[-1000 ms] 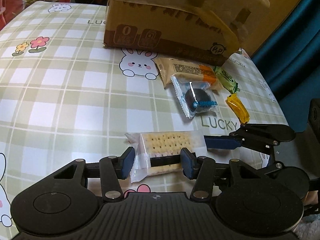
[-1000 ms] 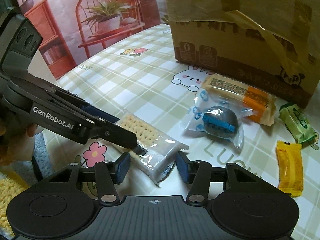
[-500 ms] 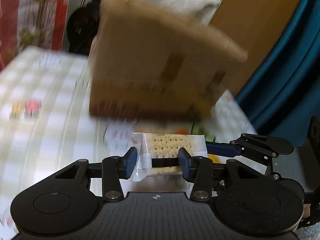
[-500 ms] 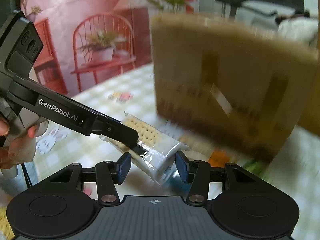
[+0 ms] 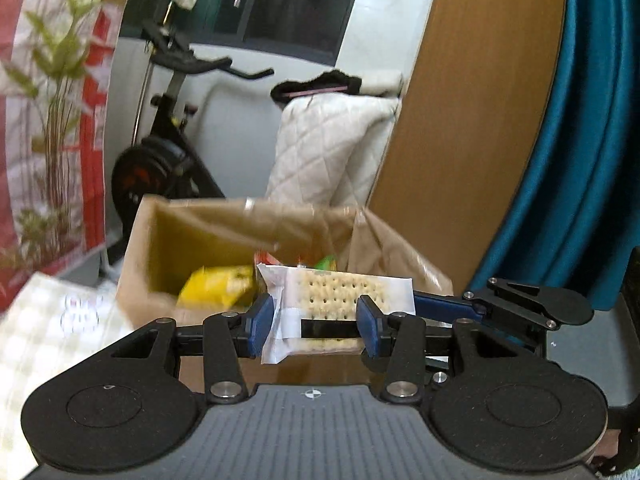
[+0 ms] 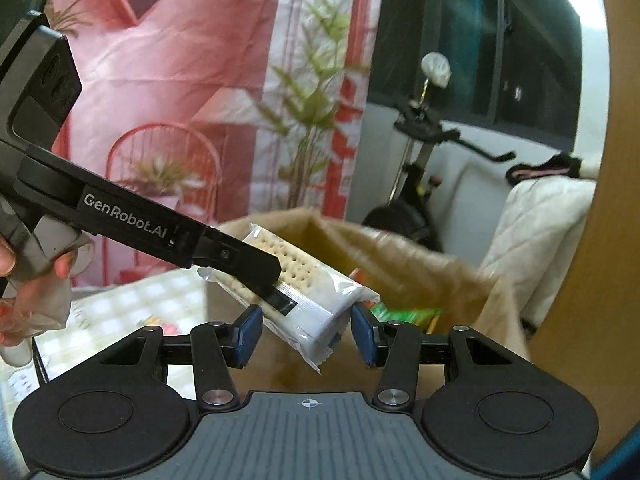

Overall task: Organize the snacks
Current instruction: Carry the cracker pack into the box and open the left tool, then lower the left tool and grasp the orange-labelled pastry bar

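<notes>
wrist views, close, facing shared carton [image 5: 208, 236]

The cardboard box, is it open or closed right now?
Open: the cardboard box has its flaps up, and snack packets show inside.

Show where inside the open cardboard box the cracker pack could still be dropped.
Free: the box's left part, between its left wall and the yellow snack bag. Crowded: the middle and right, where the red and green packets lie. The cracker pack hides the rest.

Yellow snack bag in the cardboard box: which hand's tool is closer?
Left. The left tool grips the clear cracker packet right beside the yellow snack bag; the right tool holds the packet's far end.
</notes>
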Motion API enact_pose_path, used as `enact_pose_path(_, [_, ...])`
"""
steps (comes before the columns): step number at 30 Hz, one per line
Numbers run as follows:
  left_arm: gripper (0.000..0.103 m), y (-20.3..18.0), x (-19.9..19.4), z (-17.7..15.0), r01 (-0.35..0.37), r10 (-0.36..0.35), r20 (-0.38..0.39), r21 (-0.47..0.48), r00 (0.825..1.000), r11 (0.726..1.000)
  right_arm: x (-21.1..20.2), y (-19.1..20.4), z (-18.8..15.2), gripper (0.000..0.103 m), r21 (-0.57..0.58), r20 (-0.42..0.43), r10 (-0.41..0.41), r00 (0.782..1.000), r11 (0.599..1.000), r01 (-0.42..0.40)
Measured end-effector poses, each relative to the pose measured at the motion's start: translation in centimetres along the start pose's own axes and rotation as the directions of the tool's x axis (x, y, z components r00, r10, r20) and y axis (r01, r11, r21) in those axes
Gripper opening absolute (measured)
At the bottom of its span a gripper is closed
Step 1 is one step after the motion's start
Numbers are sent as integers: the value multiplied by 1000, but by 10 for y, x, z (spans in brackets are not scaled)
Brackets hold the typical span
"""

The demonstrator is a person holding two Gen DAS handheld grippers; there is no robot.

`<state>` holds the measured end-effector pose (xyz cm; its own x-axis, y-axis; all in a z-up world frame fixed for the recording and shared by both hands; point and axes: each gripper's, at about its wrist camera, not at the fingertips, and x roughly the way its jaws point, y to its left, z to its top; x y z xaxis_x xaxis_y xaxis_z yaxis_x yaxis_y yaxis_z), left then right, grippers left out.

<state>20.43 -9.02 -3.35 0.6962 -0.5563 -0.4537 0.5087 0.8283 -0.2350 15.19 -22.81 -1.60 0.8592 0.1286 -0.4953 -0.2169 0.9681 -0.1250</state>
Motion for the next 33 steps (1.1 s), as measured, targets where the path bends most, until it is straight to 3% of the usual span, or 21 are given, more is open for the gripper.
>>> enact_pose_path(6, [48,10,33,22,-19,19,-14,-31,1000,999,37,-25,6,46,23,-9,-22,1000,1000,22])
enact_pose_path(14, [47,28,52,21,-30,26,-52,-80,998,996,62,-32,-5,46,85,-52,-18,998,996,22])
enact_pose_path(20, [50,31,61,18,-13,4,-79,-113,997,993,67,-37,-7,53,118,-84,-21,996,993,31])
enact_pose_path(23, [59,32,62,16,-30,21,-83,-108,996,994,62,-39,-10,58,141,-73,-28,997,989,38])
enact_pose_path(25, [63,34,58,16,-51,43,-72,-113,997,992,56,-39,-13,66,165,-65,-46,997,985,56])
enact_pose_path(33, [66,31,13,2,-82,84,14,-119,996,989,9,-30,-40,67,266,22,-124,992,957,114])
